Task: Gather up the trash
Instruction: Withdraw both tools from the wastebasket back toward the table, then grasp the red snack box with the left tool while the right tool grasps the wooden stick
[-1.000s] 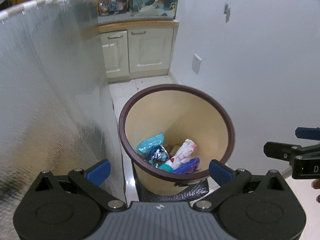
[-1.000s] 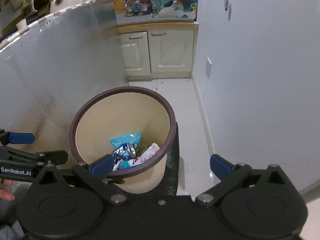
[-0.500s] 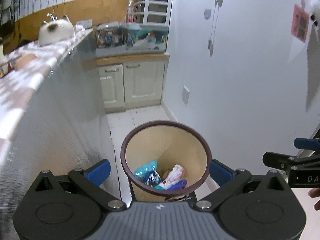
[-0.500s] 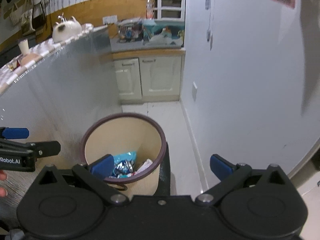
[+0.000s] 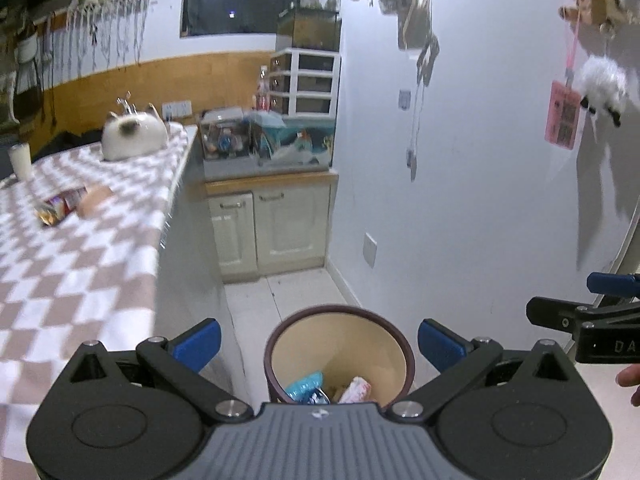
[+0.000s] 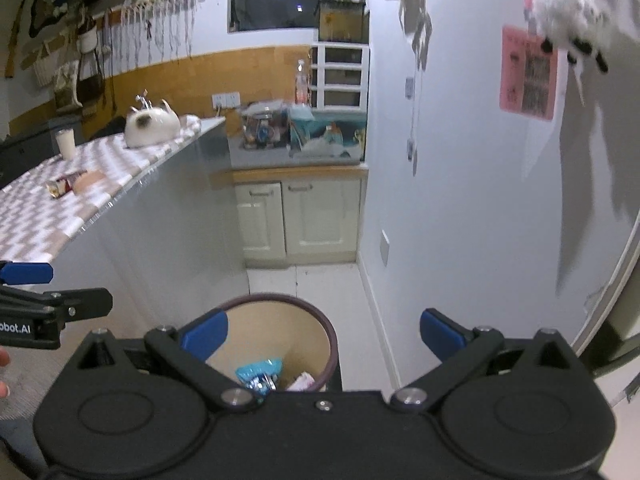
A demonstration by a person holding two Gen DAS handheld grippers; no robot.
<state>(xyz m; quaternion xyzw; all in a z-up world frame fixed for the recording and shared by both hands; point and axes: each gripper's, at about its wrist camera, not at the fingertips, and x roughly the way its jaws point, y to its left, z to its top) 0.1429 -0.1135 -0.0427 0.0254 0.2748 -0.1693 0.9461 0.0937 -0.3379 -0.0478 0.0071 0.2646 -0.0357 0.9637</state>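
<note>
On the white floor beside a checkered counter (image 5: 80, 264), the trash bin (image 5: 340, 344) holds wrappers (image 5: 306, 385); more trash (image 5: 60, 204) lies on the counter near a cat (image 5: 132, 136). The left gripper (image 5: 318, 342) and right gripper (image 6: 322, 334) hang above the bin, both with jaws spread and empty.

Cream bin (image 5: 362, 344) with maroon rim; brown-and-white checked tablecloth (image 5: 80, 264); blue-tipped claws.
</note>
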